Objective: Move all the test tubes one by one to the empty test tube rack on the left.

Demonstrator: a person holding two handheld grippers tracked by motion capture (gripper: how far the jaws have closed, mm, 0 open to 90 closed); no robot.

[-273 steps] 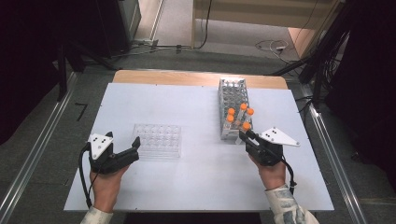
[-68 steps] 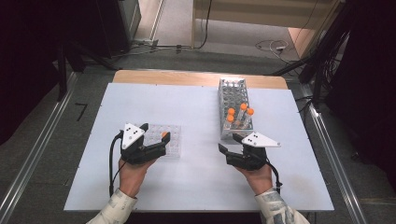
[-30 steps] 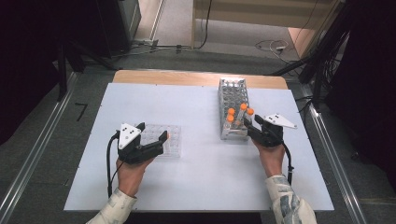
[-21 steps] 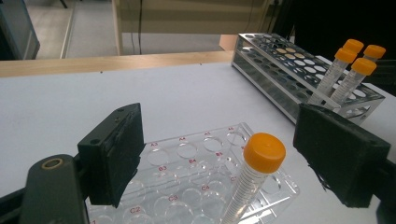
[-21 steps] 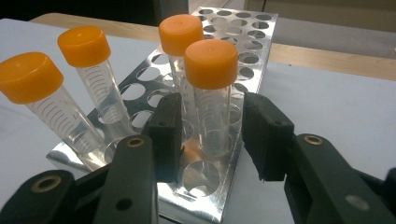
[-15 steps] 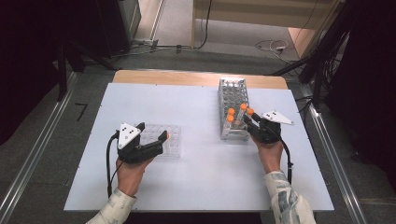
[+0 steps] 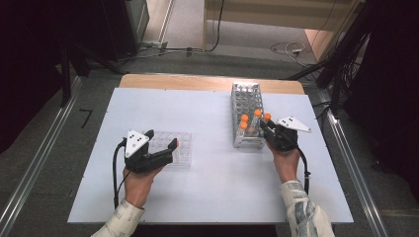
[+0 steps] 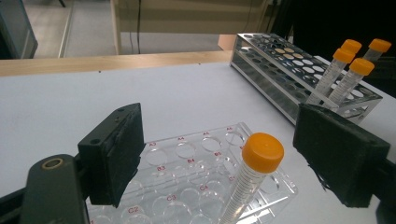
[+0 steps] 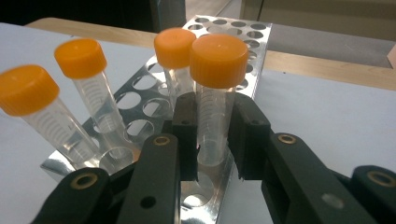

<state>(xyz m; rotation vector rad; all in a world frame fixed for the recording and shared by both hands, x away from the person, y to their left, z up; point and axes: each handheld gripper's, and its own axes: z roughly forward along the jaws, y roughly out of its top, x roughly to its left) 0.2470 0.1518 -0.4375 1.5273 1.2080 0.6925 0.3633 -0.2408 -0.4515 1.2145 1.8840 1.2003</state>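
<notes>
Right gripper (image 9: 212,140): I have its jaws just closed on an upright tube (image 9: 215,93) in the metal rack (image 9: 233,37); its long axis vertical. Left gripper (image 8: 219,154): spread.

Each black hand-held gripper (image 7: 157,146) carries a grey three-cornered plate, brass-ringed pivots and a trailing black cable.
</notes>
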